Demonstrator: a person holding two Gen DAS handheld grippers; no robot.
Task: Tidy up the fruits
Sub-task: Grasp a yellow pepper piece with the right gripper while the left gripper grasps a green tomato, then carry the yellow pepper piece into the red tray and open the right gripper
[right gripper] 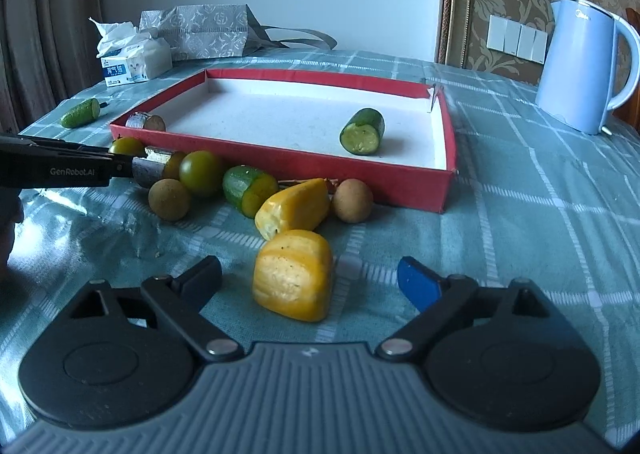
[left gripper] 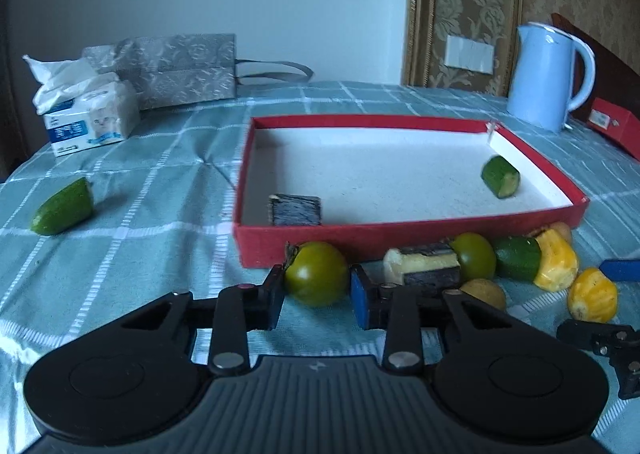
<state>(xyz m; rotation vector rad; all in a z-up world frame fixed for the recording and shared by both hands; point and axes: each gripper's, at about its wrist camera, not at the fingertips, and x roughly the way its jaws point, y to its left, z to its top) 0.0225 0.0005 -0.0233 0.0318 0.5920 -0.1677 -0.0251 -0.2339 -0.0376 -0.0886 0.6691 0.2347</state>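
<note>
Left wrist: right tool (left gripper: 612, 306) cut off at edge.

Counted three cucumber pieces (right gripper: 362, 131) (right gripper: 249, 190) (right gripper: 80, 113), two green tomatoes (right gripper: 201, 172) (right gripper: 127, 147), two yellow chunks (right gripper: 294, 274) (right gripper: 292, 207). Two brown round fruits (right gripper: 169, 199) (right gripper: 352, 201) and two dark-skinned cylinders (right gripper: 145, 121) (right gripper: 154, 170) were logged. One red tray (right gripper: 360, 170).

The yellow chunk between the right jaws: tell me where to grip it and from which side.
Grip the yellow chunk across its left and right flanks, coming straight forward and low from the near side. It sits on the tablecloth, centred between the open jaws of the right gripper, its pale cut face towards the camera. The flanks look fairly flat, so they should seat well; the ridged skin may slip.
</note>
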